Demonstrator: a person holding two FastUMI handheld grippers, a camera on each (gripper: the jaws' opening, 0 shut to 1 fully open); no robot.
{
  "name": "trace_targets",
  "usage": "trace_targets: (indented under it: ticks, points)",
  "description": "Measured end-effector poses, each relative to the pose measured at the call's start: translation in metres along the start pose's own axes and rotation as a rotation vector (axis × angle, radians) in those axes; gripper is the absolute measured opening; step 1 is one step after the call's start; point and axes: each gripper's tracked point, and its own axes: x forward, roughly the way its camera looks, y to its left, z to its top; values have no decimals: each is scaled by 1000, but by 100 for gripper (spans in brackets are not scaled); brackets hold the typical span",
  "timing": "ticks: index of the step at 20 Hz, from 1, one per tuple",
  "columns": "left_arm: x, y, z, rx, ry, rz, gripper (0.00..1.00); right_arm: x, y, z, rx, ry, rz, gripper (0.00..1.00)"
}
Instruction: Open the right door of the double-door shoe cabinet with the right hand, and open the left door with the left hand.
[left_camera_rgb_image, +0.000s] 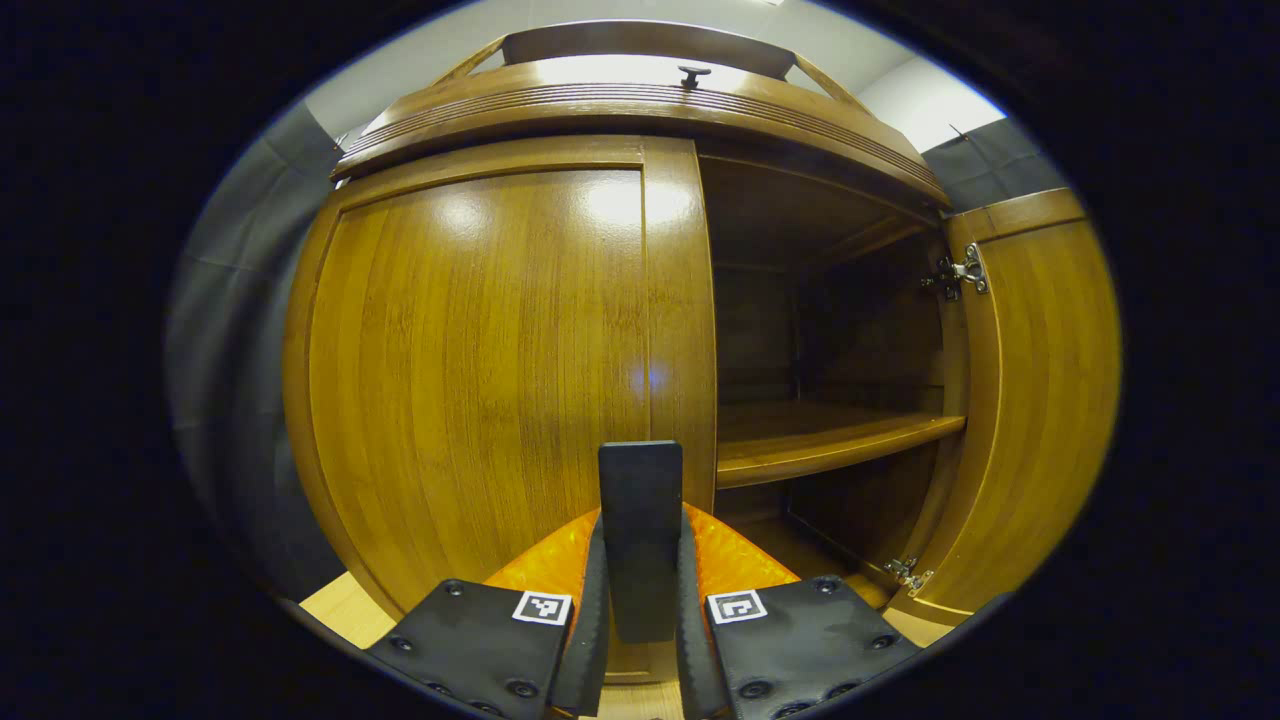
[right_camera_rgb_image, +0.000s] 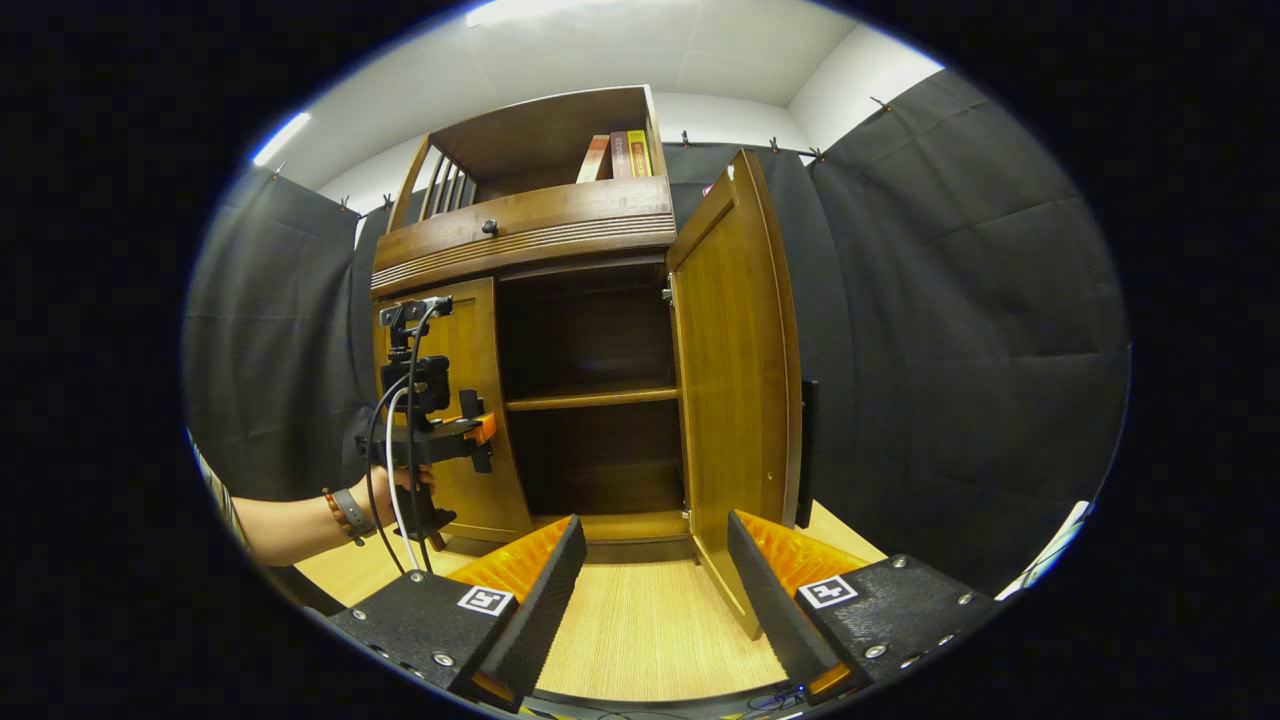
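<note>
The wooden shoe cabinet's left door (left_camera_rgb_image: 480, 370) stands closed. Its dark upright handle (left_camera_rgb_image: 640, 480) sits between the fingers of my left gripper (left_camera_rgb_image: 641, 530), which is shut on it. The right door (left_camera_rgb_image: 1040, 400) is swung wide open, baring a dark interior with one shelf (left_camera_rgb_image: 830, 440). In the right gripper view the open right door (right_camera_rgb_image: 735, 380) stands edge-on just beyond my right gripper (right_camera_rgb_image: 655, 560), which is open and holds nothing. A hand (right_camera_rgb_image: 385, 490) holds the left gripper (right_camera_rgb_image: 480, 430) against the left door (right_camera_rgb_image: 465, 400).
A drawer with a small knob (left_camera_rgb_image: 692, 73) runs above the doors. An open shelf on top holds books (right_camera_rgb_image: 620, 155). Black cloth walls (right_camera_rgb_image: 950, 350) close in both sides. Light wooden floor (right_camera_rgb_image: 640, 620) lies in front of the cabinet.
</note>
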Motion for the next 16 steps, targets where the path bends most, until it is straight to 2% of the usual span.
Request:
trace_targets:
  ticks: [7,8,10,11,12,13,15,16]
  points:
    - [-51,7,2,-20,58,-3,35,-8,7,4,-5,-16,14,88]
    - [-62,8,3,-19,62,-3,35,-8,9,3,-5,-14,20,99]
    - [-87,17,5,-8,61,-5,34,-5,15,-1,-3,-3,35,99]
    - [-98,19,5,1,64,-12,33,-5,18,-1,-3,0,44,88]
    - [-109,23,5,2,67,-19,32,-6,21,-1,-6,1,52,88]
    - [-120,27,6,0,70,-22,32,-5,24,-1,-11,1,59,99]
    - [-142,39,8,-6,69,-14,35,-2,28,-3,-19,4,65,99]
    - [-153,48,9,-16,65,3,35,1,31,-3,-18,8,69,88]
